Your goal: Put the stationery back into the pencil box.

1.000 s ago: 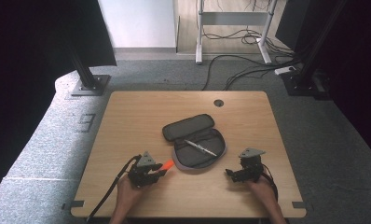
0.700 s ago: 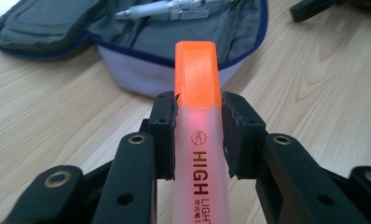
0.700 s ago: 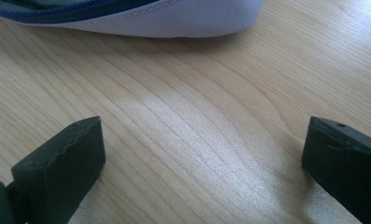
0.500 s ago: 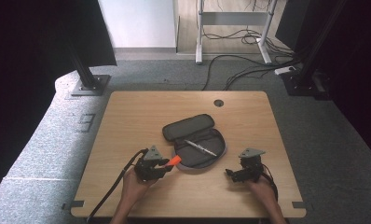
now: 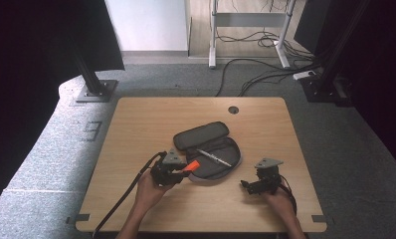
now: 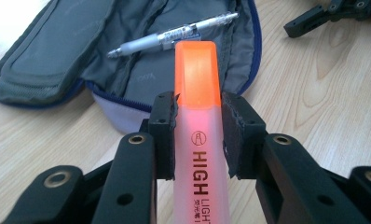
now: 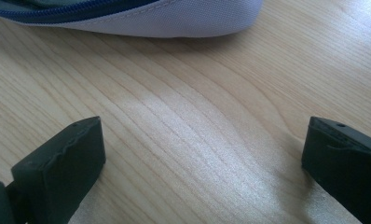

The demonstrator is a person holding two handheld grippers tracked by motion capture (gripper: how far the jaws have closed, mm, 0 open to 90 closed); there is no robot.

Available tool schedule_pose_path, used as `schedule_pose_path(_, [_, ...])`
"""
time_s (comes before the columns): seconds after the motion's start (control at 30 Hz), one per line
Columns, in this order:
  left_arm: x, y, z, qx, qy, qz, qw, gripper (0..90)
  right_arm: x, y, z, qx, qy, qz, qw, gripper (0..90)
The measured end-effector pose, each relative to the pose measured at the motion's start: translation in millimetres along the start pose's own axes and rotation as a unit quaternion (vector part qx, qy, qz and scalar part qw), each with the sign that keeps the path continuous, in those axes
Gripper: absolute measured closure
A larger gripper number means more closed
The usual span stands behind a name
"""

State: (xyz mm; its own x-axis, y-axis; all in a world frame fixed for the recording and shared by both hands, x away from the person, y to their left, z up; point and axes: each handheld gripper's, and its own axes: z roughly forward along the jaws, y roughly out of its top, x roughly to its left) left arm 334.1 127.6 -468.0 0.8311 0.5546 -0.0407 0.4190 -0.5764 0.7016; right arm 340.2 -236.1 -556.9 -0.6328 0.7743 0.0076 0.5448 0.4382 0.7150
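Observation:
An orange highlighter [image 6: 197, 126] is clamped between the jaws of my left gripper [image 6: 198, 135], its orange cap pointing at the open grey pencil case [image 6: 72, 51]. In the high view the left gripper [image 5: 178, 170] holds the highlighter [image 5: 191, 166] at the case's [image 5: 206, 149] near left edge. A clear pen [image 6: 174, 35] lies inside the case, also visible in the high view as the pen [image 5: 214, 157]. My right gripper [image 5: 252, 185] rests low over the wood to the right of the case, jaws wide apart; between them [image 7: 202, 154] there is only bare table.
The wooden table [image 5: 136, 124] has a round cable hole [image 5: 233, 109] near its far edge. The case's pale outer edge [image 7: 174, 21] lies just beyond the right gripper. Cables and stand feet sit on the grey floor beyond the table.
My left gripper has carried the highlighter rightward and a little forward, up to the case's edge. The right gripper has stayed where it was.

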Motion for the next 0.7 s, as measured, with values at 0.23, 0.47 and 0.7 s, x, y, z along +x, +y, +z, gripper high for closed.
schedule_pose_path(0.23, [0.2,15.0,9.5,0.012,-0.001,0.014,0.9998,66.8,0.0,0.0,0.0,0.0,0.0,0.0,1.0,0.0])
schedule_pose_path(0.47, [2.5,27.6,16.3,0.012,-0.001,0.023,0.9997,66.8,0.0,0.0,0.0,0.0,0.0,0.0,1.0,0.0])
schedule_pose_path(0.7, [5.6,40.1,23.7,0.006,-0.01,0.028,0.9995,66.8,0.0,0.0,0.0,0.0,0.0,0.0,1.0,0.0])
